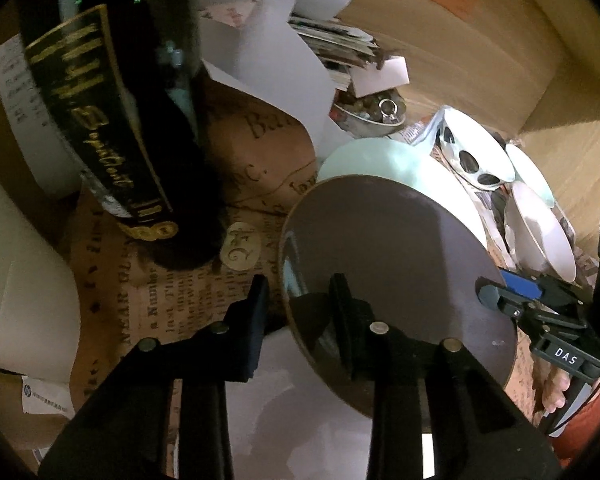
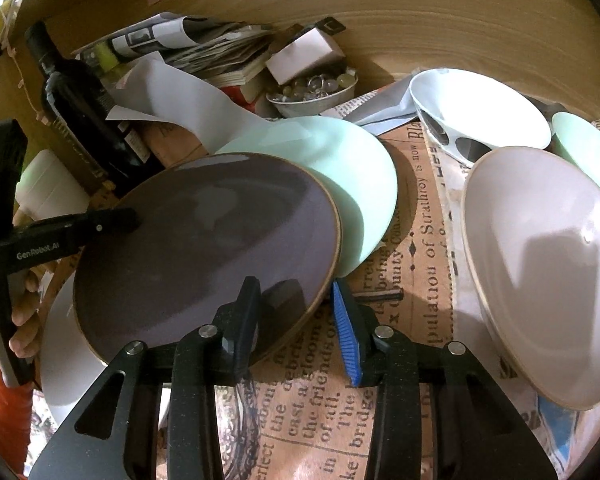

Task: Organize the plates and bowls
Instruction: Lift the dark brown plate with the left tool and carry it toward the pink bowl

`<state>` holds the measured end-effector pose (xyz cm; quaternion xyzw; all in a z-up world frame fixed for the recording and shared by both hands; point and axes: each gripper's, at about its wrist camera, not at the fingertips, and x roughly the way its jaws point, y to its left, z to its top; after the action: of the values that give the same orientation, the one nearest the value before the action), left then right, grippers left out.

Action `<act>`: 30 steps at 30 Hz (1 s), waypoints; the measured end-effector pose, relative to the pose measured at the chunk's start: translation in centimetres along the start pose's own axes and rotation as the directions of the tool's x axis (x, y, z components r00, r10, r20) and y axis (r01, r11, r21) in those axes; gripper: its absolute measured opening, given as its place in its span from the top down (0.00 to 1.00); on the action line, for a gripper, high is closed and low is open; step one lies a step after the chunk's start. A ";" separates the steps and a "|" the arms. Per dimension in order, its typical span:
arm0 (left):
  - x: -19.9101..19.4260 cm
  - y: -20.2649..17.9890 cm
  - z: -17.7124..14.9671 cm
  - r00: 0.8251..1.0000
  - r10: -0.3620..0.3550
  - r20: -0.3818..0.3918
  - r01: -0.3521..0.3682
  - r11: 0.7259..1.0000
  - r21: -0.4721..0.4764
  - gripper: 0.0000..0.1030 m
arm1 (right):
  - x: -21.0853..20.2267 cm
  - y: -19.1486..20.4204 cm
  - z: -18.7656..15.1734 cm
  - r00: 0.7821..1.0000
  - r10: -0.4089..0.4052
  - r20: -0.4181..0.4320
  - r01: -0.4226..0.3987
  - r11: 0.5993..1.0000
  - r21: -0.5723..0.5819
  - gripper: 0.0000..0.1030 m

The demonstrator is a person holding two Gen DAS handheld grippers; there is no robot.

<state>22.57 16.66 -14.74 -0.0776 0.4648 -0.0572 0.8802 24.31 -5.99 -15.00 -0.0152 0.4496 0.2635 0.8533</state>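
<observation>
**Two grippers on one dark plate**

The dark plate (image 2: 208,248) sits tilted, its far edge lapped over a mint-green plate (image 2: 352,184) and its near side over a white plate (image 2: 66,344) on the newsprint-patterned paper (image 2: 416,248). The left gripper (image 1: 300,320) straddles one edge of the rim, one finger above the face and one outside it; the right gripper (image 2: 296,320) does the same on the opposite edge. Both pairs of fingers are narrowed around the rim and look clamped on it, though whether the pads truly press I can't fully make out.

To the right wait a pale bowl (image 2: 548,272), a white bowl with dark ovals (image 2: 480,116) and another mint-green dish (image 2: 588,148). A dark bottle (image 2: 80,108) stands close on the left.

As I judge it, the step is a two-handed lift of the dark plate. It would go best if both hands rise together and level, so the glazed rim doesn't slide out of either grip, and if the plate clears the mint-green one before travelling sideways. The bottle is the thing to keep away from.
</observation>
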 end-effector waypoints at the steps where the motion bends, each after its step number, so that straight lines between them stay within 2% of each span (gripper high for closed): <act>1: 0.1 -0.1 0.1 1.000 -0.005 -0.005 0.005 1.000 0.004 0.70 | 0.0 0.0 0.0 1.000 0.001 0.001 -0.001 1.000 0.000 0.68; 7: 0.3 -0.3 0.2 1.000 -0.003 -0.012 0.003 1.000 0.000 0.71 | 0.0 -0.1 -0.1 1.000 0.000 0.016 0.000 1.000 0.013 0.70; 12: -0.3 -1.0 -0.3 0.999 0.039 0.010 -0.039 0.999 0.026 0.71 | -0.1 -0.4 -0.2 1.000 0.011 0.015 -0.011 0.999 0.031 0.71; 18: -1.1 -1.3 -1.2 0.998 0.048 0.027 -0.049 0.998 0.027 0.71 | -0.5 -0.3 -0.4 1.000 0.010 0.029 -0.010 1.000 0.025 0.71; 30: -3.8 -2.7 -3.2 0.992 0.056 0.112 -0.059 0.998 0.023 0.71 | -2.9 0.1 -1.3 0.996 0.015 0.088 -0.014 1.000 -0.016 0.73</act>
<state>17.68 14.41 -12.94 -0.0556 0.4161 -0.0335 0.9070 21.97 -7.49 -13.51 -0.0067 0.4096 0.2735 0.8703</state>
